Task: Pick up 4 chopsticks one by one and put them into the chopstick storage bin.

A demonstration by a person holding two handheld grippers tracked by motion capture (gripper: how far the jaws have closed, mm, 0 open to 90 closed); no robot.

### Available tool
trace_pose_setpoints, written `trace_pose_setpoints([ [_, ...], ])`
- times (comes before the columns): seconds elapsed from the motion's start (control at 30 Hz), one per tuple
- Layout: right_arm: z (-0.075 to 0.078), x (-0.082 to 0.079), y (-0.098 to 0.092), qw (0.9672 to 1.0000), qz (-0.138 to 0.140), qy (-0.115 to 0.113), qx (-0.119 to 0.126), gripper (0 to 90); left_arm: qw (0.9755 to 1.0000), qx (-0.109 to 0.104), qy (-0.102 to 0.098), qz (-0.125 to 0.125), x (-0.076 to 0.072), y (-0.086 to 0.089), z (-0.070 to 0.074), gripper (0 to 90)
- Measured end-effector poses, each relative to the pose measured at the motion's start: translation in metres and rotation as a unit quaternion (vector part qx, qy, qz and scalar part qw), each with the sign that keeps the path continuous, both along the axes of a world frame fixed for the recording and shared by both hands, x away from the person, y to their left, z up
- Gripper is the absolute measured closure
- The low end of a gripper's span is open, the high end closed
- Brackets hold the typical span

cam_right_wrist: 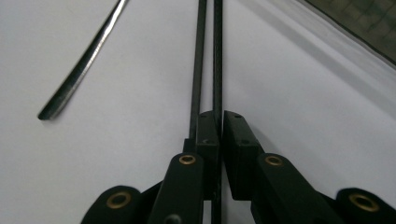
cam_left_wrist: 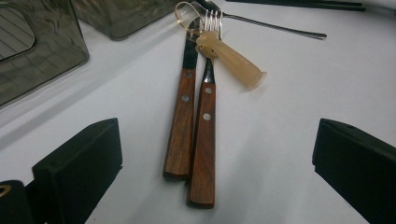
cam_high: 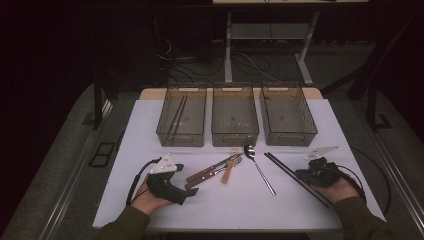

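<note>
Two wooden-handled pieces of cutlery (cam_left_wrist: 204, 149) lie side by side on the white table (cam_high: 150, 200), with a beige-handled piece (cam_left_wrist: 233, 60) across their metal ends. My left gripper (cam_left_wrist: 215, 140) is open, its jaws wide apart either side of the wooden handles' near ends without touching them; in the high view the left gripper (cam_high: 187, 192) sits at the table's front left. A metal spoon (cam_high: 257, 165) lies mid-table. My right gripper (cam_right_wrist: 219, 116) is shut on one of two black chopsticks (cam_right_wrist: 217, 56); the other runs alongside. In the high view the right gripper (cam_high: 302, 175) holds the chopsticks (cam_high: 285, 167) low over the table.
Three clear grey bins stand in a row at the back: the left bin (cam_high: 162, 131) holds brown chopsticks (cam_high: 177, 117), while the middle bin (cam_high: 235, 137) and right bin (cam_high: 295, 137) look bare. The table's front edge is near both hands.
</note>
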State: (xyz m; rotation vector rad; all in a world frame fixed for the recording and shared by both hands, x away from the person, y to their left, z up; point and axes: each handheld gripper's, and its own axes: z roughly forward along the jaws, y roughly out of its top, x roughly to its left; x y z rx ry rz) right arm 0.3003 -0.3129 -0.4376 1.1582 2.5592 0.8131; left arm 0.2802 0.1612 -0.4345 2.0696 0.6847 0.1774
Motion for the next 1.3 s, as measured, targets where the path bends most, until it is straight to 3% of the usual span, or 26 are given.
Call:
trace_pose_setpoints([
  [0.2,-0.002,0.001,-0.003,0.9998,-0.013,0.010,0.013,83.7,1.0000,0.000,0.000,0.001,0.000,0.000,0.000,0.3],
  [0.63,-0.003,-0.002,-0.002,1.0000,-0.004,-0.004,0.007,86.1,1.0000,-0.002,0.001,0.000,0.000,0.000,-0.001,0.3],
  [0.83,-0.003,0.001,-0.007,0.9996,-0.003,0.003,0.027,86.1,1.0000,-0.005,0.002,-0.003,0.000,0.000,-0.001,0.3],
  [1.13,0.007,-0.001,-0.013,0.9974,0.006,-0.015,0.070,86.0,1.0000,-0.006,0.003,-0.005,0.001,0.000,-0.001,0.3],
  [1.3,0.015,-0.001,-0.014,0.9958,0.005,-0.026,0.088,86.1,0.9998,-0.017,0.004,-0.004,0.001,0.002,-0.002,0.0],
])
